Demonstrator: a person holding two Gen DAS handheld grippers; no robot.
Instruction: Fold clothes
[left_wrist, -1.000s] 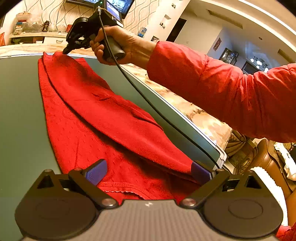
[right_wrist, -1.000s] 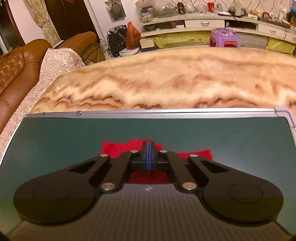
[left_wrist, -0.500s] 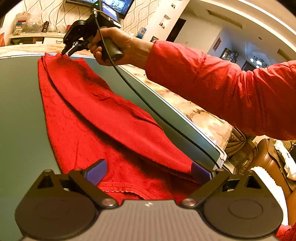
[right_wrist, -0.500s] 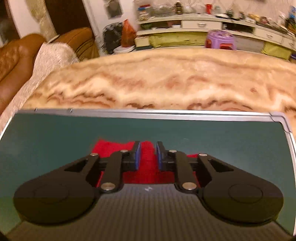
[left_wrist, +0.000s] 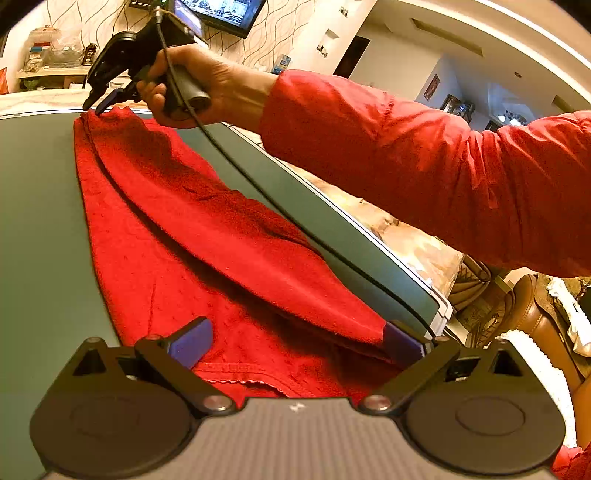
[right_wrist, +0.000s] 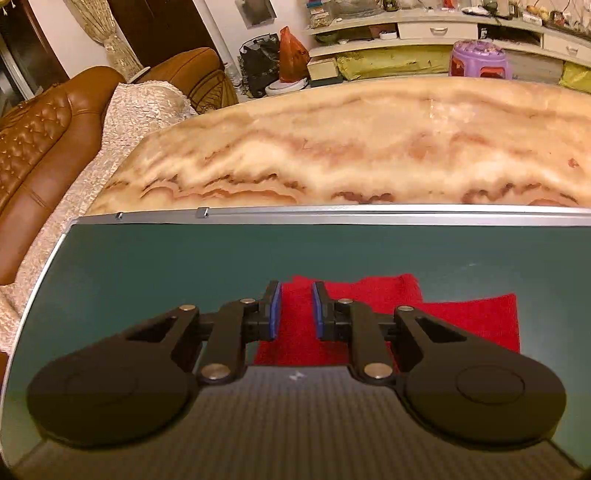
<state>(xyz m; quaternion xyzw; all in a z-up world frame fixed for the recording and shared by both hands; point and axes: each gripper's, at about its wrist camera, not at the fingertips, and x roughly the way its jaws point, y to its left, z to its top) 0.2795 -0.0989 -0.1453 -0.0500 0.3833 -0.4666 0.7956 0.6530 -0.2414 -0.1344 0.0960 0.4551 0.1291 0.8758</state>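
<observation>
Dark green matting (left_wrist: 33, 221) covers the work surface, framed by a metal rim and resting on a marbled stone table (right_wrist: 332, 147); a leather sofa (right_wrist: 37, 147) and cluttered shelves stand beyond.

Nearest in the left wrist view, the left gripper (left_wrist: 295, 339) stands with its jaws spread wide over the near hem of the red garment (left_wrist: 155, 280), pinching nothing. The garment lies lengthwise on the mat, running from the near hem to the far end, with its right side already turned over onto the body, so a long flap (left_wrist: 236, 236) lies on top along a diagonal crease. At the far end, the right gripper (right_wrist: 295, 306), held in a hand (left_wrist: 207, 85) with a red sleeve (left_wrist: 424, 166) behind it, hovers just above the garment's far edge. Its jaws stand slightly parted with cloth showing between them but not clamped.

I judge that a lengthwise fold is being finished, with the flap laid and let go. The next move probably calls for taking a fresh hold on an edge, with both grippers level so the crease stays straight; which edge, the pictures do not settle.

A second ago the right gripper's jaws were pressed together on the far corner. They have since parted, while the left gripper has kept its wide-open stance.
</observation>
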